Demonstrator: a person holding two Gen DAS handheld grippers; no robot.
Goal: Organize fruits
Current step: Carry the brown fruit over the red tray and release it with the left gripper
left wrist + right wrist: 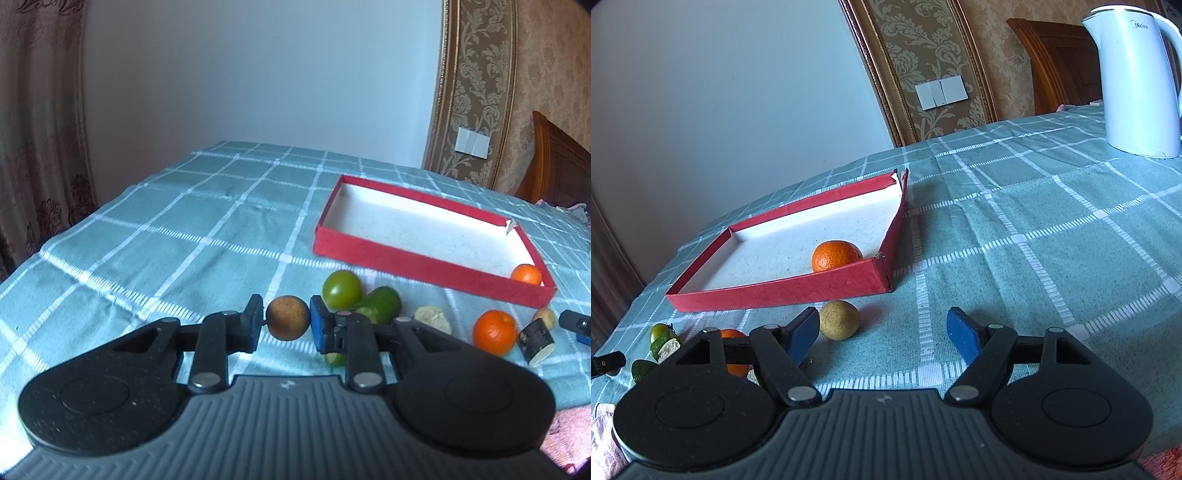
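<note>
1. The left gripper [287,322] has its fingers clamped on a small brown round fruit [287,322], low centre of the left wrist view, with the pads pressing its two sides at the widest part. It looks like a longan, though that is only a guess.
2. The fruit hangs clear of the checked cloth on the surface [184,229]. It seems light, with a dry, rough, matte skin, so slipping looks unlikely. The shell is probably thin and could crack, so a gentle squeeze across the middle suits it.
3. The red box [417,258] sits in the right middle of that view with one tangerine [526,274] in its near right corner. That looks like the drop-off place.
4. Still outside the box, low in that view, are a green tomato [341,290], another green fruit [382,304], a second tangerine [495,332] and a cut dark-skinned piece [535,341]. The tangerine skin is soft and gives under pressure, so it should be held at its equator. The tomato is smooth and likely slicker.
5. The right gripper [882,338] has its fingers apart and holds nothing, low centre of the right wrist view. A yellowish round fruit [839,319] lies just beside its left finger [803,338], in front of the box wall.
6. A white kettle [1137,85] stands in the upper right, well apart from the fruit.
</note>
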